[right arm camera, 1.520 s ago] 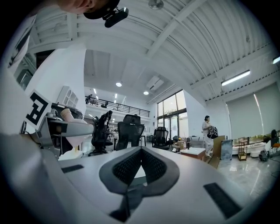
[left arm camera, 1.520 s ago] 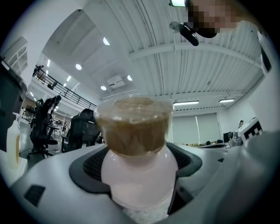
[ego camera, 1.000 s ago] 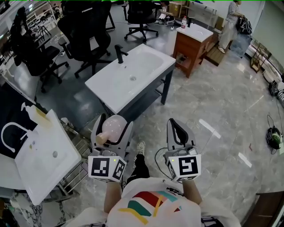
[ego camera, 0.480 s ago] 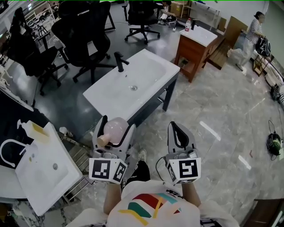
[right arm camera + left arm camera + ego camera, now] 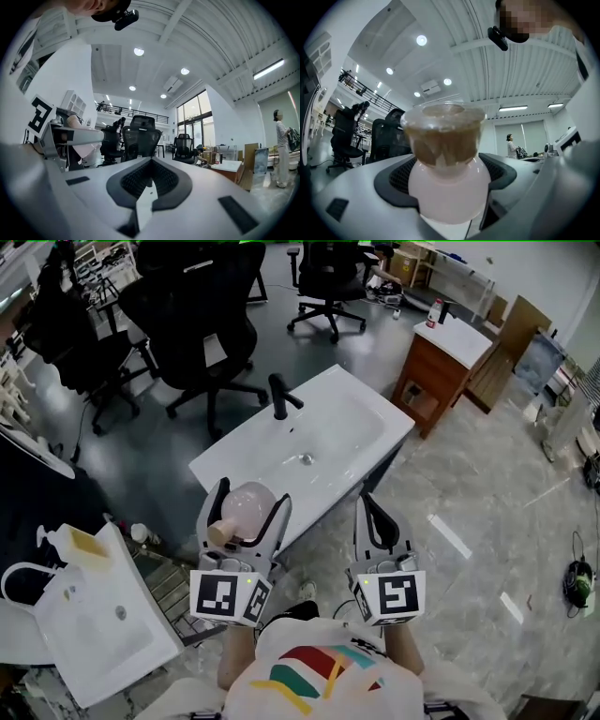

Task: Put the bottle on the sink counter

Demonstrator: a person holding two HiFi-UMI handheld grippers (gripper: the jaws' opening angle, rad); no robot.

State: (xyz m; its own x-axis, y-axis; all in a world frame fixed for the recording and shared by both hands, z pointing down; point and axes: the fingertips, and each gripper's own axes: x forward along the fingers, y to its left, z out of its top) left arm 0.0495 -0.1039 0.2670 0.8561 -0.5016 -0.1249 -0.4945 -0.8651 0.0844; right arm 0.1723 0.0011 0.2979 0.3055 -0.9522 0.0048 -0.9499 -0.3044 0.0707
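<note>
You have closed in on the white sink counter (image 5: 232,463). A second ago it stood well ahead of both grippers; now its near edge lies just beyond the tips of your left gripper (image 5: 249,499), and the black faucet (image 5: 281,396) sits near the middle of the head view. I judge the carry to be nearly over, with the set-down not yet begun.

The bottle (image 5: 247,510) is up in the air, off any surface. The left jaws grip its round pink body from both sides, and its tan cap points to your left. The left gripper view shows the same hold, with the pink body wedged between the pads.

Your right gripper (image 5: 373,510) has its jaws closed on nothing, and it hangs beside the left one over the marble floor (image 5: 487,484).

Against the earlier frames, the grip and the bottle's lie look unchanged. The wooden cabinet (image 5: 433,371) has slid toward the upper right.
</note>
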